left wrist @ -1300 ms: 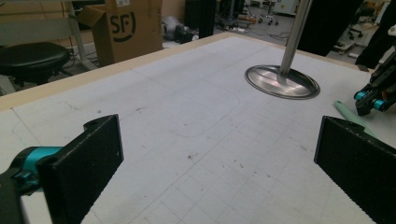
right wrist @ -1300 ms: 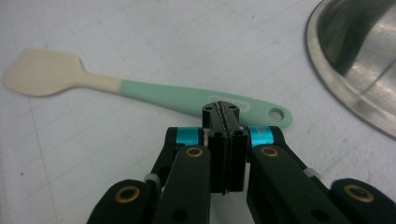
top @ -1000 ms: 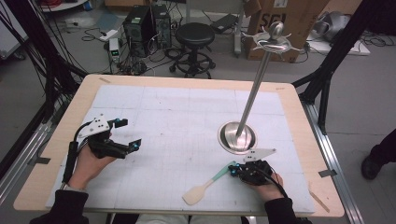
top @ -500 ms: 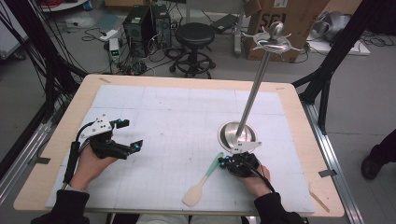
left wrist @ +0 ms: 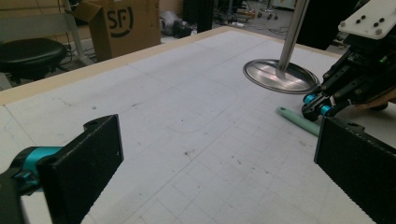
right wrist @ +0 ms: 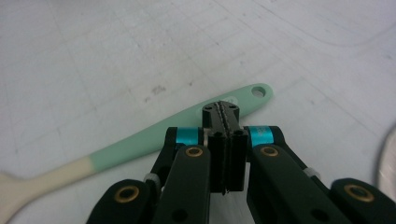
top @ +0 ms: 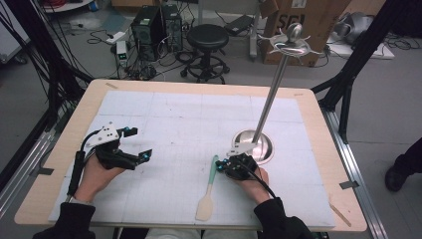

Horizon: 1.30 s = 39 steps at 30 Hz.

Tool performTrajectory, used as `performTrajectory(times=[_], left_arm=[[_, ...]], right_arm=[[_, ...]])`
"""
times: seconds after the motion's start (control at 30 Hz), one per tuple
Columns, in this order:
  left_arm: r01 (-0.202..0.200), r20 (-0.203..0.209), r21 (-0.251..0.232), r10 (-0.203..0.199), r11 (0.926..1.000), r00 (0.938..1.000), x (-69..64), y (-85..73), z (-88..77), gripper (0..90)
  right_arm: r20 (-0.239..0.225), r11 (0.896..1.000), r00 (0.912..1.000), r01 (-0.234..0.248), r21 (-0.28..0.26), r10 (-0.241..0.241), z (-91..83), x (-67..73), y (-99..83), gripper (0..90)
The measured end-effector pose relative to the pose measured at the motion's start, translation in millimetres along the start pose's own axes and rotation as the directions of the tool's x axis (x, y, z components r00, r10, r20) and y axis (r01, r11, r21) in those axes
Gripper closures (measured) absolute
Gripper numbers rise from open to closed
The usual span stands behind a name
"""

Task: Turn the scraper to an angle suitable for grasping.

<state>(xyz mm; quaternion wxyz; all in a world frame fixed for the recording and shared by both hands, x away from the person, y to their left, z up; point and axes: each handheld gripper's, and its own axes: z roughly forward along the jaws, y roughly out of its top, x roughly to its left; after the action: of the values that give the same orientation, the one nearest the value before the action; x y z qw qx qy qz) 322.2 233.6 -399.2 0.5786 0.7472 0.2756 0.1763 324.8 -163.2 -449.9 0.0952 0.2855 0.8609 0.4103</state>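
A spatula (top: pixel 208 193) with a mint-green handle and a cream blade lies on the white mat near the front edge, handle end pointing away from me. My right gripper (top: pixel 222 168) is at the handle's far end, its jaws pressed flat together with nothing between them. In the right gripper view its tips (right wrist: pixel 222 111) sit just over the handle (right wrist: pixel 154 140), close to the hanging hole. My left gripper (top: pixel 141 143) rests at the left of the mat. Its jaws stand wide apart and empty (left wrist: pixel 219 168). The left gripper view also takes in the spatula handle (left wrist: pixel 294 119) and the right gripper (left wrist: pixel 318 106).
A metal stand with a round base (top: pixel 266 149), a tall tilted pole and a hooked top (top: pixel 291 45) stands just beyond my right hand. The white gridded mat (top: pixel 189 124) covers the wooden table. A stool (top: pixel 207 37) and boxes stand on the floor behind.
My right gripper has moved left and forward from beside the stand's base to the end of the spatula handle. The left gripper has barely moved.
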Motion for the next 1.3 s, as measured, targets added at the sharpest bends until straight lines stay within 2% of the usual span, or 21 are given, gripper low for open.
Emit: performTrajectory(times=[0.13,0.23,0.3,0.33,0.37,0.4,0.57,0.67,0.77,0.83,0.93,1.1,1.3], left_arm=[[-0.003,0.001,0.002,0.003,1.0000,1.0000,0.1,0.1,-0.5,1.7],[0.000,-0.004,-0.005,0.000,1.0000,1.0000,0.7,0.6,-1.9,1.7],[0.003,-0.005,-0.007,-0.003,1.0000,1.0000,1.5,0.8,-3.0,1.7],[0.004,-0.002,-0.007,-0.004,1.0000,1.0000,1.9,0.8,-3.3,1.7],[0.004,-0.003,-0.006,-0.004,1.0000,1.0000,2.0,0.7,-3.2,1.7],[0.003,-0.004,-0.005,-0.003,1.0000,1.0000,1.8,0.6,-3.0,1.7],[-0.008,-0.003,-0.001,0.008,1.0000,1.0000,0.0,0.7,-2.3,1.7],[-0.002,-0.004,-0.004,0.002,1.0000,1.0000,0.6,0.8,-2.7,1.7],[-0.004,-0.004,-0.004,0.004,1.0000,1.0000,1.3,0.8,-3.0,1.7],[-0.003,-0.002,-0.002,0.003,1.0000,1.0000,1.2,0.6,-2.7,1.7],[-0.003,-0.003,0.001,0.003,1.0000,1.0000,0.7,0.4,-2.2,1.7],[-0.005,-0.002,0.004,0.005,1.0000,1.0000,0.4,0.3,-1.8,1.7],[-0.002,-0.001,-0.003,0.002,1.0000,1.0000,0.9,0.6,-2.7,1.7]], right_arm=[[0.000,0.999,0.9995,0.032,-0.005,-0.032,9.1,3.9,7.1,90.0],[0.006,1.000,0.9996,0.028,-0.009,-0.028,6.4,6.8,8.0,90.0],[-0.033,0.999,0.9985,0.043,-0.025,-0.043,-2.5,15.9,10.1,90.0],[-0.033,0.999,0.9985,0.043,-0.025,-0.043,-2.5,15.9,10.1,90.0],[-0.066,0.997,0.9950,0.073,-0.029,-0.075,-7.1,26.5,10.4,90.0],[-0.066,0.997,0.9950,0.073,-0.029,-0.075,-7.1,26.5,10.4,90.0],[-0.162,0.994,0.9810,0.106,-0.006,-0.106,-6.3,52.6,6.6,90.0],[-0.199,0.990,0.9716,0.136,0.023,-0.129,-1.4,65.6,5.4,90.0],[-0.215,0.986,0.9649,0.163,0.041,-0.151,2.4,75.0,5.7,90.0],[-0.221,0.984,0.9627,0.171,0.047,-0.157,4.0,79.3,6.0,90.0],[-0.209,0.982,0.9640,0.181,0.061,-0.165,6.1,83.1,5.6,90.0],[-0.200,0.981,0.9657,0.183,0.070,-0.166,4.9,84.3,5.0,90.0],[-0.183,0.977,0.9686,0.189,0.103,-0.169,-4.4,80.7,0.8,90.0]])
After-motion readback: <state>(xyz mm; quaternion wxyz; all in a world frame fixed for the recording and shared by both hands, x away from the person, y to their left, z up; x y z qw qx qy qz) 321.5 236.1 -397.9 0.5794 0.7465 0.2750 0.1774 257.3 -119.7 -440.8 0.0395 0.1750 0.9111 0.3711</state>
